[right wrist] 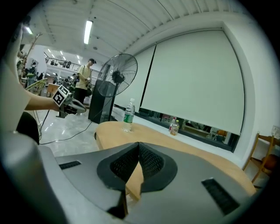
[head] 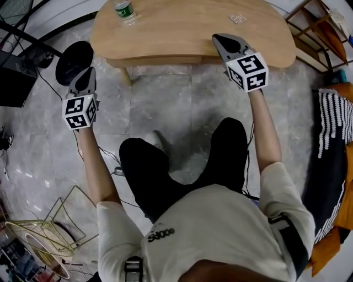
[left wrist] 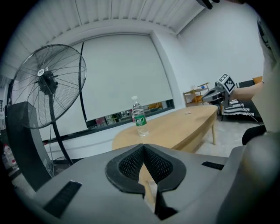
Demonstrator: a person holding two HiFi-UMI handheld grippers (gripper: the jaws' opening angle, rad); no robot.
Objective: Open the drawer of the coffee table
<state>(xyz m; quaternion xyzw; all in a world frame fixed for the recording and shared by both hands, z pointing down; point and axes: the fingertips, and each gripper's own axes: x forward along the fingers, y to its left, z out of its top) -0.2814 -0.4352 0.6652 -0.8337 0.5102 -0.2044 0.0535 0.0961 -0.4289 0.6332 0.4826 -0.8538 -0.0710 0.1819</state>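
The light wooden coffee table [head: 182,33] stands in front of me, and its top also shows in the left gripper view [left wrist: 183,124] and the right gripper view [right wrist: 111,131]. Its front apron [head: 160,60] shows below the top; I cannot make out a drawer front. My left gripper [head: 86,71] is shut and empty, left of the table's corner over the floor. My right gripper [head: 222,39] is shut and empty, over the table's front edge at the right. Both pairs of jaws meet with nothing between them in the gripper views [left wrist: 143,151] [right wrist: 139,151].
A water bottle [head: 124,11] stands at the table's far left and a small patterned tag [head: 237,18] lies at the far right. A black standing fan [left wrist: 46,83] is left of the table. A wooden shelf [head: 320,27], a striped cushion [head: 333,121] and a gold wire rack [head: 38,231] stand around. A person [right wrist: 83,85] stands far off.
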